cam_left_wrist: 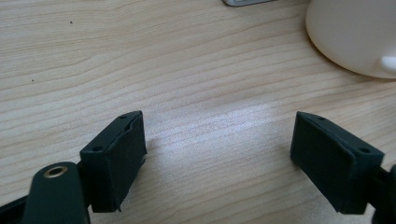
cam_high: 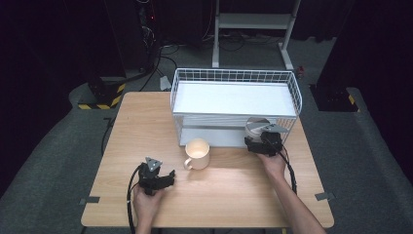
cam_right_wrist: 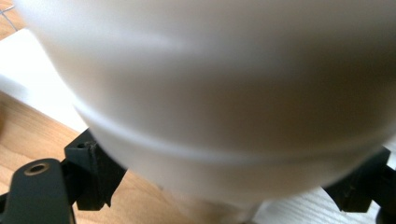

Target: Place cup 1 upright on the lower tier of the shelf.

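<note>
Rack (cam_high: 235, 73): white wire, at the table's far side.
Bowl (cam_right_wrist: 224, 93): pale, at the rack's lower shelf, front right; right gripper (cam_high: 263, 139) spans it, grip uncertain.
Mug (cam_high: 197, 154): just before the rack.
Left gripper (cam_left_wrist: 219, 154): wide, empty, beside the mug.
Advice: seat the bowl fully on the shelf, then withdraw straight back.

no readable text, labels or signs
</note>
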`<state>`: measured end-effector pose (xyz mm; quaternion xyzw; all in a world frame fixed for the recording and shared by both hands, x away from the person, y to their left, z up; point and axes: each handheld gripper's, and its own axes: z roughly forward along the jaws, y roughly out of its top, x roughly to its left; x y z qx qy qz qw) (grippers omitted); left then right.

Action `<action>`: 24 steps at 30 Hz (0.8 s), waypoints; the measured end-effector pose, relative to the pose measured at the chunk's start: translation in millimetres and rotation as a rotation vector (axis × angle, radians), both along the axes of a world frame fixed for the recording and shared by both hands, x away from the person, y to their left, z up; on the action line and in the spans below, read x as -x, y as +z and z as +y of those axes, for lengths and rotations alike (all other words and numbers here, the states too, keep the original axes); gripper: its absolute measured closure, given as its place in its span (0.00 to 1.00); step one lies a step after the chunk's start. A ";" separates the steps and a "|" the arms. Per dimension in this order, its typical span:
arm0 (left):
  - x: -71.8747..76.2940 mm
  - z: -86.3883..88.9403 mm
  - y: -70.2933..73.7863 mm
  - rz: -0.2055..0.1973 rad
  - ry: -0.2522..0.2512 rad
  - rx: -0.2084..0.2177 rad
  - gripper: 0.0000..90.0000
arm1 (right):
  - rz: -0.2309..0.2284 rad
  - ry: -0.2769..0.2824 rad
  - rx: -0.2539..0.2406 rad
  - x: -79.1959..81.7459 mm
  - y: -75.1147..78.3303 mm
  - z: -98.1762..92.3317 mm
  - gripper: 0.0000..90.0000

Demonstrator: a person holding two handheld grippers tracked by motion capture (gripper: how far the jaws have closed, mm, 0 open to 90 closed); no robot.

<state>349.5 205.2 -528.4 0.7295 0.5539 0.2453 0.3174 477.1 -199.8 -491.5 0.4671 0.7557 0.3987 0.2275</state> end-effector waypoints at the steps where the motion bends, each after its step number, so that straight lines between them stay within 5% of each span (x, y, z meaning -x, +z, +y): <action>1: -0.1 0.1 0.0 0.000 -0.001 0.000 0.20 | 0.000 -0.001 0.001 1.1 -0.2 -0.4 0.16; 24: -0.1 -0.3 -0.2 -0.004 0.003 0.002 0.20 | 0.016 -0.024 0.026 20.3 -4.2 -7.1 0.27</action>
